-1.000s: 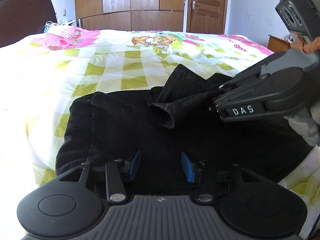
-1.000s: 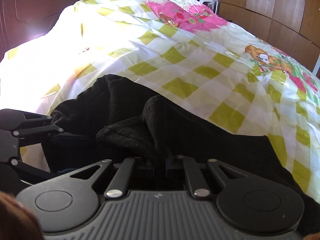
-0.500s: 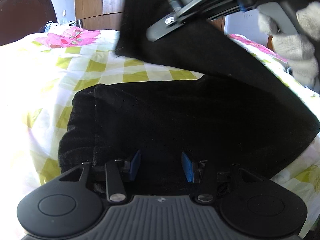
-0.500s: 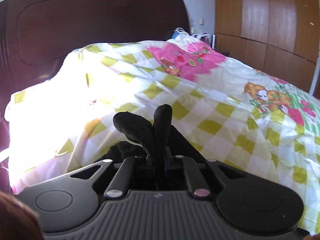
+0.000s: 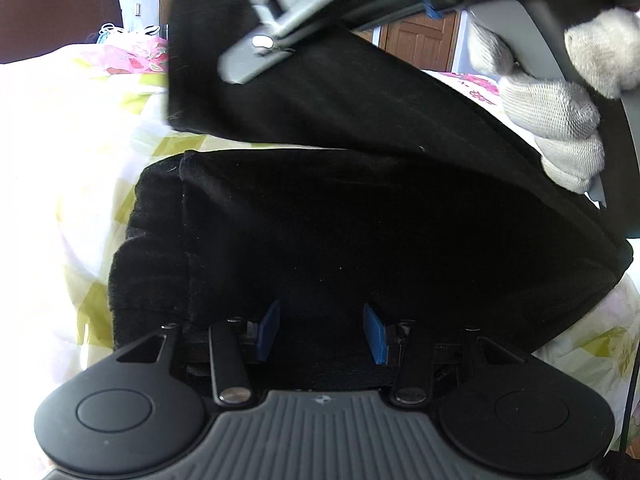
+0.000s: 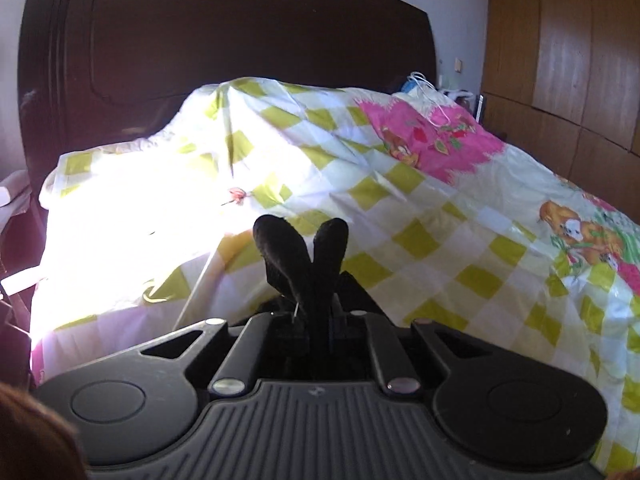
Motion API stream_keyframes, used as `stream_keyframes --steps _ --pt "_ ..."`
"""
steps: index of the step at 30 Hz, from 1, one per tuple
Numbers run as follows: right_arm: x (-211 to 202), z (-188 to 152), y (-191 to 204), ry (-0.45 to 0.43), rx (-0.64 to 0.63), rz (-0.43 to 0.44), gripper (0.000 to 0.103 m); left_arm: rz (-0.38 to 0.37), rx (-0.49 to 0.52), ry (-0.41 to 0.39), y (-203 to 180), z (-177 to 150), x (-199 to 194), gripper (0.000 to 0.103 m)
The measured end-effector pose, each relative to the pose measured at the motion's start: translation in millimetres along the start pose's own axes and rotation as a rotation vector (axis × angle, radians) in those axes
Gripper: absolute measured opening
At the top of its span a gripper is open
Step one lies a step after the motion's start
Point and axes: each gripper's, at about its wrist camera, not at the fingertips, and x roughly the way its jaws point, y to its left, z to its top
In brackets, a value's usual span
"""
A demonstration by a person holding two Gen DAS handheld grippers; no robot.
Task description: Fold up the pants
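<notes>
I have the black pants (image 5: 360, 232) spread on the bed (image 6: 440, 240) in front of me, and I am in the middle of folding one end over the rest. My right gripper (image 6: 316, 316) is clamped on the leg cuffs (image 6: 304, 252), which stick up between its fingers as two rounded black nubs. My left gripper (image 5: 320, 332) sits low at the near edge of the pants with its blue pads (image 5: 376, 332) spread apart and nothing between them; it only hovers over the cloth, as far as I can tell.

To do this well, I think I should carry the raised end across toward the far edge of the lower layer, keep it taut so the flap lands flat, and line the edges up before letting go. The left gripper could press the lower layer down so it does not drag along.

The cloth looks thick, soft and fuzzy, like fleece, with a ribbed band at its left edge. The bedcover (image 6: 400, 208) is smooth, slightly shiny, checked in white and yellow-green with pink patches.
</notes>
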Motion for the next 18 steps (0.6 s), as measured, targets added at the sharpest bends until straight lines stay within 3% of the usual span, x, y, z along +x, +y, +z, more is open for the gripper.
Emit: stream_keyframes --steps 4,8,11,13,18 --pt "13 -19 31 0.049 -0.105 0.118 0.008 -0.005 -0.020 -0.010 1 -1 -6 0.056" --pt "36 -42 36 0.164 -0.095 0.213 0.009 -0.015 -0.027 0.001 1 -7 -14 0.057" --pt "37 -45 36 0.195 -0.109 0.253 0.015 -0.022 -0.022 0.026 -2 -12 -27 0.057" --pt "29 -45 29 0.194 -0.084 0.285 0.020 -0.031 -0.027 0.036 -2 -15 -40 0.057" --pt "-18 -39 -4 0.154 0.088 0.320 0.018 0.003 -0.021 0.022 0 -7 -72 0.057"
